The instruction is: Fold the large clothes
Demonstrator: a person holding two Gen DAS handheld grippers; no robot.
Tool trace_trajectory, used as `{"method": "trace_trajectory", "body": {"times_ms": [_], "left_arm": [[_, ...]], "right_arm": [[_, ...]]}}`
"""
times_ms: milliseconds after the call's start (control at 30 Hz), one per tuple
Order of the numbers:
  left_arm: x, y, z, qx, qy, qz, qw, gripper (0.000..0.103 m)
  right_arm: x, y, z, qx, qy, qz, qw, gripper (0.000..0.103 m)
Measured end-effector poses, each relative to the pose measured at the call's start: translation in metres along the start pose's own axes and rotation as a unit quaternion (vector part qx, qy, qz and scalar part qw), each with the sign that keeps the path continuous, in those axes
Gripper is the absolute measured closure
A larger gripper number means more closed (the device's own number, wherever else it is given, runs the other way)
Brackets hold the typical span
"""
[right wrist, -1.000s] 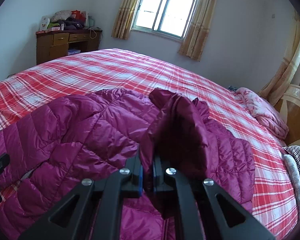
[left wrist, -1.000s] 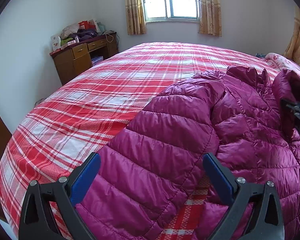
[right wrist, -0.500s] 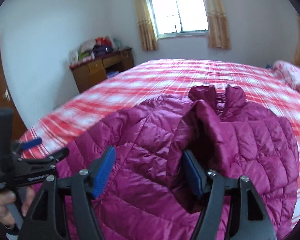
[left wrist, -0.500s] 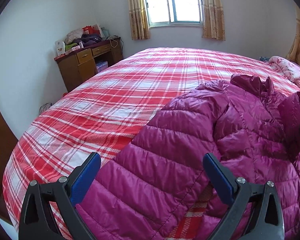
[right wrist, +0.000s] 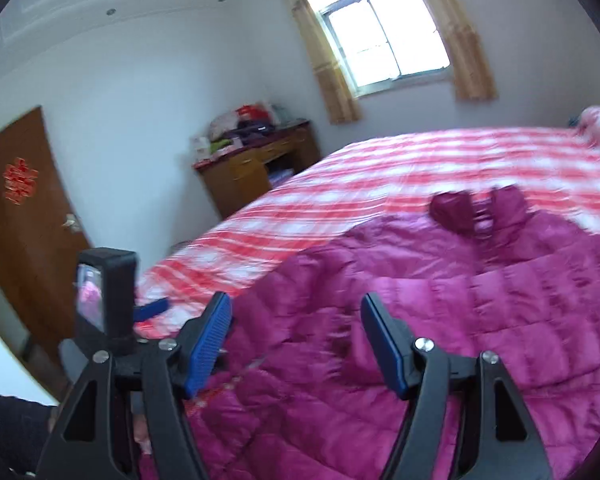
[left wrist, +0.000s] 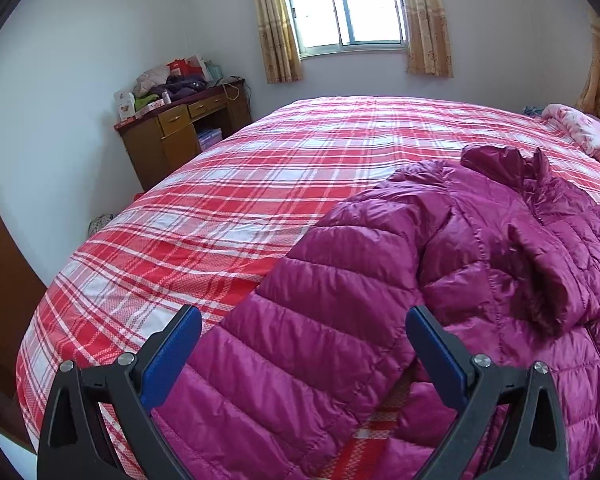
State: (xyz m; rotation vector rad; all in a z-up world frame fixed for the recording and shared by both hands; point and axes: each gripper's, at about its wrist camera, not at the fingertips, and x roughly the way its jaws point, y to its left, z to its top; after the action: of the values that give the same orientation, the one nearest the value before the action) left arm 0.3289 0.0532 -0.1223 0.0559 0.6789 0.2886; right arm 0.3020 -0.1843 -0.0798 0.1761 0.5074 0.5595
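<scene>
Left wrist: magenta puffer jacket [left wrist: 440, 280] spread, quilted

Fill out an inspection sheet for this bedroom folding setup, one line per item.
Surface: bed under a red plaid cover.
Job's things: magenta puffer jacket lies on the bed, one sleeve folded over its body.
Clutter: pink bedding at the far right corner.
Grippers: left gripper open above the near sleeve; right gripper open, nothing between its pads.
Cables: a cord hangs at the desk.
Surroundings: window with curtains, brown door.
</scene>
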Motion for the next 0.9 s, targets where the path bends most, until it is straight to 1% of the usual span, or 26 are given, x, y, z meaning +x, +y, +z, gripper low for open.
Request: {"method": "trace_trajectory", "body": {"times_ms": [67, 100, 133, 167, 200, 267, 333, 400, 467, 533, 567, 633, 700, 733, 800, 833, 900], "left_arm": [[0.004, 0.001, 0.001, -0.008, 0.007, 0.001, 0.9999, 0.001], [0.006, 0.0, 0.002, -0.009, 0.011, -0.001, 0.9999, 0.001], [0.006, -0.003, 0.003, -0.01, 0.014, -0.006, 0.9998, 0.001], [0.004, -0.006, 0.005, -0.009, 0.012, -0.011, 0.9998, 0.001], [0.0, -0.01, 0.006, -0.005, 0.007, -0.013, 0.9999, 0.001], [-0.007, -0.02, 0.011, 0.008, -0.006, -0.015, 0.9998, 0.001], [-0.014, -0.029, 0.016, 0.013, -0.021, -0.019, 0.9995, 0.001], [-0.017, -0.04, 0.022, 0.02, -0.03, -0.025, 0.999, 0.001], [-0.016, -0.056, 0.027, 0.033, -0.035, -0.029, 0.9984, 0.001], [-0.011, -0.076, 0.029, 0.051, -0.033, -0.038, 0.9974, 0.001], [-0.007, -0.087, 0.028, 0.063, -0.034, -0.036, 0.9968, 0.001], [0.002, -0.105, 0.024, 0.08, -0.036, -0.017, 0.996, 0.001], [0.018, -0.117, 0.019, 0.099, -0.025, 0.008, 0.9947, 0.001], [0.03, -0.12, 0.015, 0.104, -0.014, 0.029, 0.9941, 0.001], [0.048, -0.121, 0.01, 0.112, 0.012, 0.048, 0.9925, 0.001], [0.054, -0.118, 0.007, 0.107, 0.024, 0.047, 0.9929, 0.001], [0.059, -0.111, 0.007, 0.089, 0.04, 0.034, 0.9947, 0.001]], "right_arm": [[0.017, -0.023, -0.005, 0.031, 0.039, -0.069, 0.996, 0.034], [0.028, -0.034, -0.008, 0.049, 0.061, -0.091, 0.993, 0.049], [0.042, -0.047, -0.012, 0.067, 0.087, -0.115, 0.987, 0.067], [0.056, -0.055, -0.015, 0.077, 0.111, -0.139, 0.981, 0.07], [0.068, -0.06, -0.017, 0.08, 0.13, -0.15, 0.977, 0.072], [0.088, -0.054, -0.021, 0.072, 0.144, -0.139, 0.977, 0.072], [0.101, -0.039, -0.025, 0.051, 0.154, -0.141, 0.977, 0.072], [0.11, -0.026, -0.027, 0.042, 0.154, -0.131, 0.979, 0.072], [0.114, -0.019, -0.03, 0.031, 0.154, -0.129, 0.979, 0.072], [0.119, -0.018, -0.034, 0.034, 0.153, -0.119, 0.981, 0.071], [0.122, -0.023, -0.038, 0.036, 0.152, -0.113, 0.981, 0.071], [0.125, -0.034, -0.04, 0.06, 0.149, -0.099, 0.982, 0.071], [0.112, -0.043, -0.042, 0.075, 0.145, -0.086, 0.983, 0.072], [0.113, -0.044, -0.043, 0.078, 0.142, -0.08, 0.984, 0.071], [0.106, -0.046, -0.044, 0.084, 0.135, -0.072, 0.985, 0.072], [0.106, -0.047, -0.044, 0.088, 0.133, -0.068, 0.985, 0.072], [0.1, -0.047, -0.045, 0.094, 0.127, -0.062, 0.985, 0.071]]}}
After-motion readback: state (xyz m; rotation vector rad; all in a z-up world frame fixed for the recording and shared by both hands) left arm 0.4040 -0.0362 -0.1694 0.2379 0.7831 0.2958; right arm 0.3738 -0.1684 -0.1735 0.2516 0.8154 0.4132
